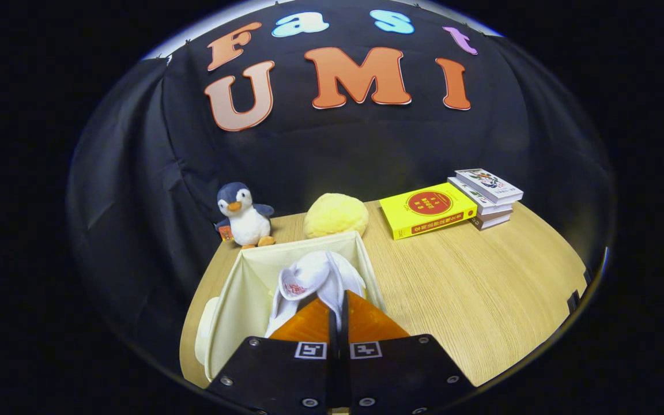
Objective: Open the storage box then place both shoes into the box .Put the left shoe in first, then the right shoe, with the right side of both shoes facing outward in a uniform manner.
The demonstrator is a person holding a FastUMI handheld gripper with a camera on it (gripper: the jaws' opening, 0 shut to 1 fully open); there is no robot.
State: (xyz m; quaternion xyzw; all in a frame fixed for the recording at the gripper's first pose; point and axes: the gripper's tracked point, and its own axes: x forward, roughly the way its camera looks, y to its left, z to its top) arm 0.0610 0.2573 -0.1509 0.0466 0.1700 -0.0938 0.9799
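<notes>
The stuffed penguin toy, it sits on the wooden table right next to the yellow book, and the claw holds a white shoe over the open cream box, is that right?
Not quite. In the gripper view the stuffed penguin toy sits beside the round yellow plush cushion; the yellow book lies farther off, by the book stack. The claw does hold the white shoe over the open cream fabric box.

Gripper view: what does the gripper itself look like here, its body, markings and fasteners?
The gripper has two wedge-shaped fingers tapering toward their tips. Behind each sits a flat black plate, angled at the outer edge and fixed with round silver screws. Each plate carries a small square black-and-white fiducial tag beside the centre seam. No cables visible.
</notes>
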